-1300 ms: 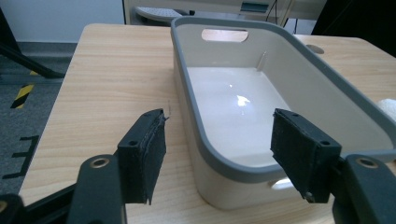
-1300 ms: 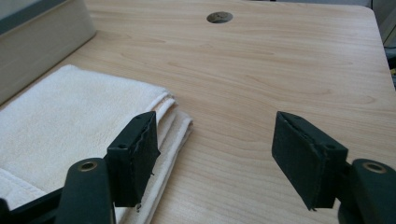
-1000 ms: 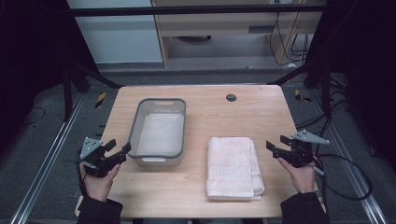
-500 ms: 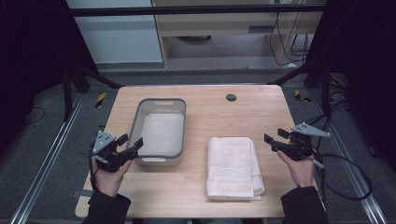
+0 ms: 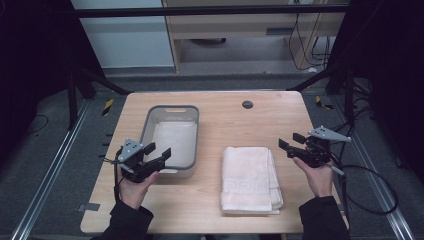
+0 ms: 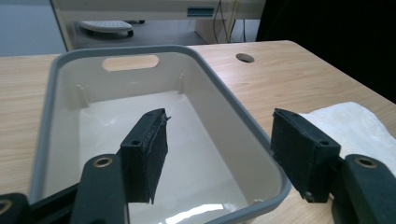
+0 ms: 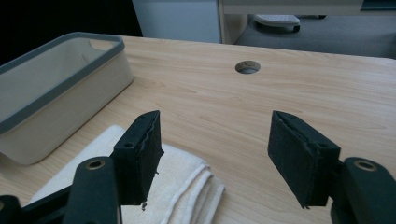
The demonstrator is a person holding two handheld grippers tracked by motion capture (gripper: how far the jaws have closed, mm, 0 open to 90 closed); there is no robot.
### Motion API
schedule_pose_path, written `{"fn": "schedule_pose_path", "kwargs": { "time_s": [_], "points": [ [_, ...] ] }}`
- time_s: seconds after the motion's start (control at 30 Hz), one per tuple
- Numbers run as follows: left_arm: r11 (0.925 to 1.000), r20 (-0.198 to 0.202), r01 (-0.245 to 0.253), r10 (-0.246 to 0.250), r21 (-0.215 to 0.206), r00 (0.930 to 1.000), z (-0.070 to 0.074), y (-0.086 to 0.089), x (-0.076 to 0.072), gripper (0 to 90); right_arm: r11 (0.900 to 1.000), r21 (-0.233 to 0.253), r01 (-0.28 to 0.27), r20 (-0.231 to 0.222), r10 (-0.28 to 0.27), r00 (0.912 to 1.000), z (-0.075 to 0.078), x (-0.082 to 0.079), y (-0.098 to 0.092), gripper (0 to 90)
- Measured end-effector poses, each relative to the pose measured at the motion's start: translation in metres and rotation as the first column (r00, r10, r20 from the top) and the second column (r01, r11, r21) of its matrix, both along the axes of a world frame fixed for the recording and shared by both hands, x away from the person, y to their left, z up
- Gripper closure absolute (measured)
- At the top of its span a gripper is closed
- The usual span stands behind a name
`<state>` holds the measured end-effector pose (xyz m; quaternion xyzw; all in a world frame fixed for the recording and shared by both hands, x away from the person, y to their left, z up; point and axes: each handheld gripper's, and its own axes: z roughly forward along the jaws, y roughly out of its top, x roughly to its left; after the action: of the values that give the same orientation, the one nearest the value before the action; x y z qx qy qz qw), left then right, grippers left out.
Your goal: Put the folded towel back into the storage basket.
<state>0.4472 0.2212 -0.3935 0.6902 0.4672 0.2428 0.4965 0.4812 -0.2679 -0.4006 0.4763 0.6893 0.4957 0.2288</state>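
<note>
1. My left tongs point(image 5: 159, 151) are spread wide over the near end of the grey plastic bin point(image 5: 148, 131).
2. My right tongs point(image 5: 289, 142) are spread too, holding nothing, just right of the folded white towel point(image 5: 249, 177) on the tabletop point(image 5: 230, 125).

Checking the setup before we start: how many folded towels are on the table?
1. A folded white towel lies on the table, right of the grey-rimmed bin and between the two grippers. The bin looks empty.
</note>
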Motion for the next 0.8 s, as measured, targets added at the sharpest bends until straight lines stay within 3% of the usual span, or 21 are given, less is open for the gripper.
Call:
{"fn": "schedule_pose_path", "kwargs": {
  "time_s": [0.47, 0.8],
  "points": [
    [0.9964, 0.008, 0.085, -0.085, 0.001, 0.9964, 0.0, -0.046, 0.0, 36.1, 0.998, -0.039, -0.048, -0.002, 0.048, 0.9988, 0.002, 0.005, 0.015, 36.8],
    [0.9842, -0.011, 0.17, -0.169, 0.05, 0.9855, -0.009, -0.082, -0.007, 36.3, 0.996, -0.049, -0.069, -0.043, 0.066, 0.9969, -0.007, 0.006, 0.018, 33.9]
  ]
}}
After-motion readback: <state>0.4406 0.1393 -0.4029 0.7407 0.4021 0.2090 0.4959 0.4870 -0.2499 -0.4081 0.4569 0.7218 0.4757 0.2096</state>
